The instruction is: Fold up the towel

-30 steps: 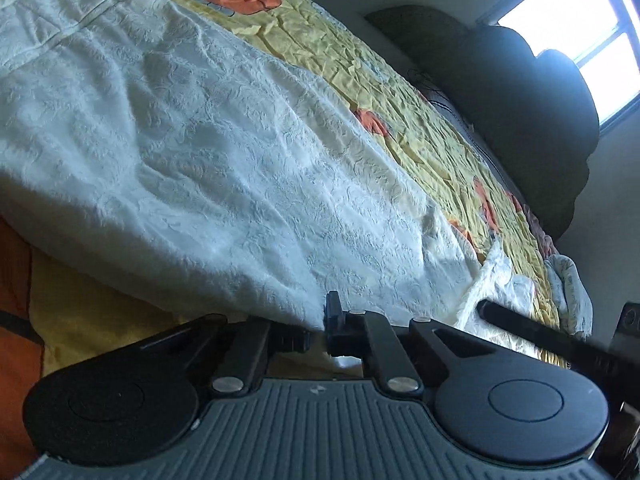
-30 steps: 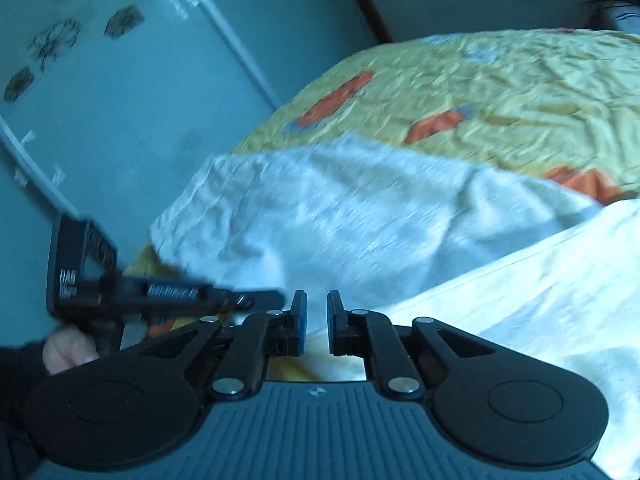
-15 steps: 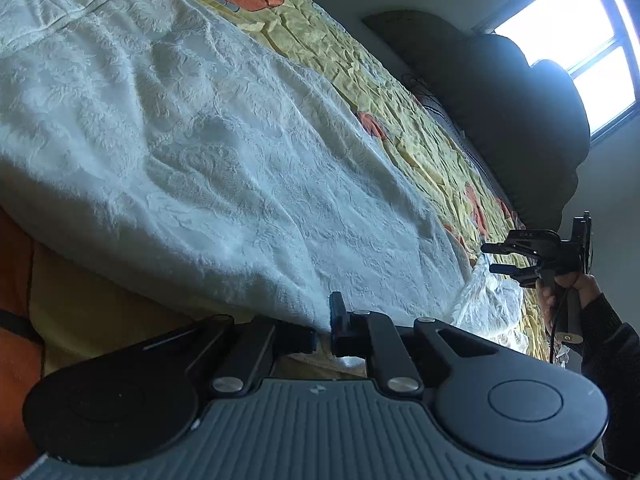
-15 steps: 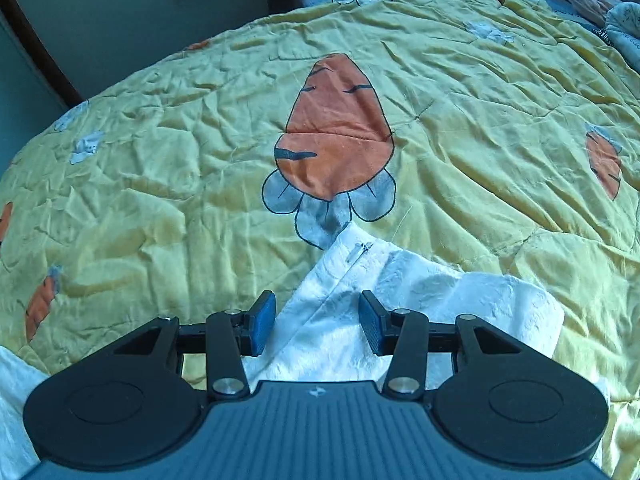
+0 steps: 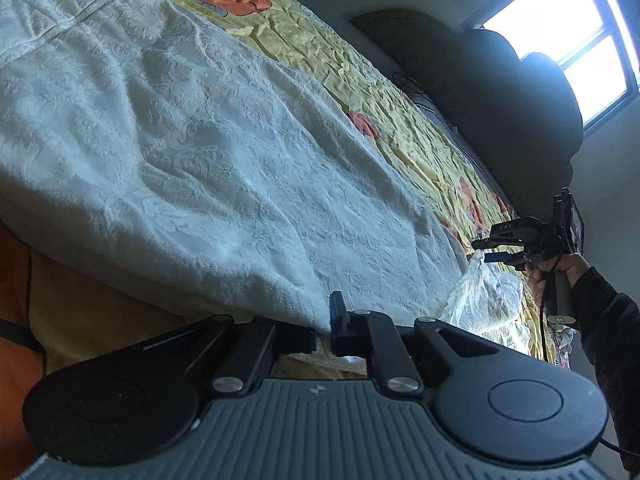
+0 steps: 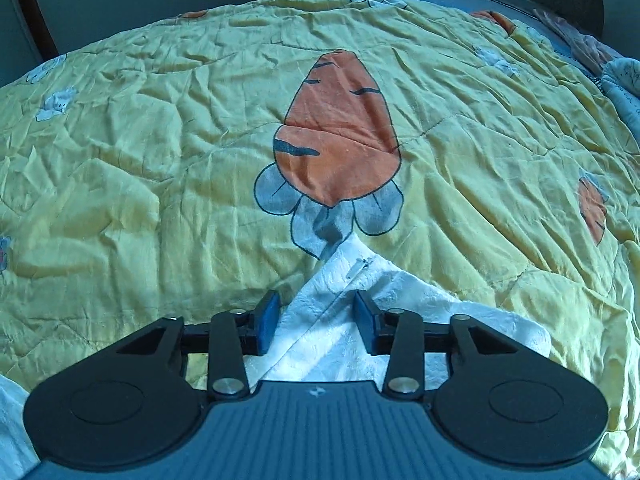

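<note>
From the left wrist view, the left gripper [image 5: 324, 330] keeps its fingers pinched on the near edge of the white towel [image 5: 192, 168], which spreads away from it across the bed; nothing here has shifted in the last second. What has changed is at the far end: the right gripper [image 5: 490, 250], a blur close beside the left a second ago, now hangs over the towel's far corner, held by a hand [image 5: 560, 270] in a dark sleeve. From the right wrist view, the right gripper [image 6: 316, 320] points down at that corner, its fingers apart on either side of the cloth and just closing in, not yet pressing it. I judge both ends will soon be held, ready for a fold. The bed wears a crumpled yellow quilt [image 6: 160, 160] printed with carrots, and a bright window [image 5: 560, 40] lights the dim room.
</note>
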Available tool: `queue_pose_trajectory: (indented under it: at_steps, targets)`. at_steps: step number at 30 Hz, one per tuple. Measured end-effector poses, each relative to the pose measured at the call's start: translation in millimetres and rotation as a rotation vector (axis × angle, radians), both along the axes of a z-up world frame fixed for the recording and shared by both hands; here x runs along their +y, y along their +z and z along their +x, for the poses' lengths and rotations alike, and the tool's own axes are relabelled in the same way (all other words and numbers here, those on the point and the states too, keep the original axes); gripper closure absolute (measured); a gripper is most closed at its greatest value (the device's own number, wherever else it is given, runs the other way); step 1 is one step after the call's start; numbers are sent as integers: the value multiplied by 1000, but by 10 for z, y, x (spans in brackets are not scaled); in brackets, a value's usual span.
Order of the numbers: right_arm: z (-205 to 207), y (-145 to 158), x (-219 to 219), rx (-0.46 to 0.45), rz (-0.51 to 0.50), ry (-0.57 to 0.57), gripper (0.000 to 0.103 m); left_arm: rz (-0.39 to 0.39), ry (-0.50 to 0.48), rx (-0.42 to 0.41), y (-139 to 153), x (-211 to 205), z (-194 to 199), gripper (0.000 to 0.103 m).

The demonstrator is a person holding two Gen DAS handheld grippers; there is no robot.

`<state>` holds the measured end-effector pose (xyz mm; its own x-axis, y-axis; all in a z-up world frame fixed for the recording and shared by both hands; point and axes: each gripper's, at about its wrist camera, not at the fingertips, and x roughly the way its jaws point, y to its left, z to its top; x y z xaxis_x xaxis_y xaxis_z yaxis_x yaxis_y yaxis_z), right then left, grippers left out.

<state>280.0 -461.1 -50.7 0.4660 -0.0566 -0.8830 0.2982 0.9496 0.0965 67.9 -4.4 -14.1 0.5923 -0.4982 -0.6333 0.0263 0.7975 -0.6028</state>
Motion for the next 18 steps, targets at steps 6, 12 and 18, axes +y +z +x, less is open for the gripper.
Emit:
queue_pose_trajectory:
  at_steps: [6, 12, 18]
  targets:
    - [-320, 43, -354, -113, 201, -72, 97, 1, 1, -7, -3, -4, -15, 88]
    - [-1155, 396, -680, -362, 347, -118, 97, -2, -9, -5, 4, 4, 10, 88]
    - [-2529, 341, -1197, -527, 511, -251, 97, -6, -13, -10, -7, 2, 20, 88]
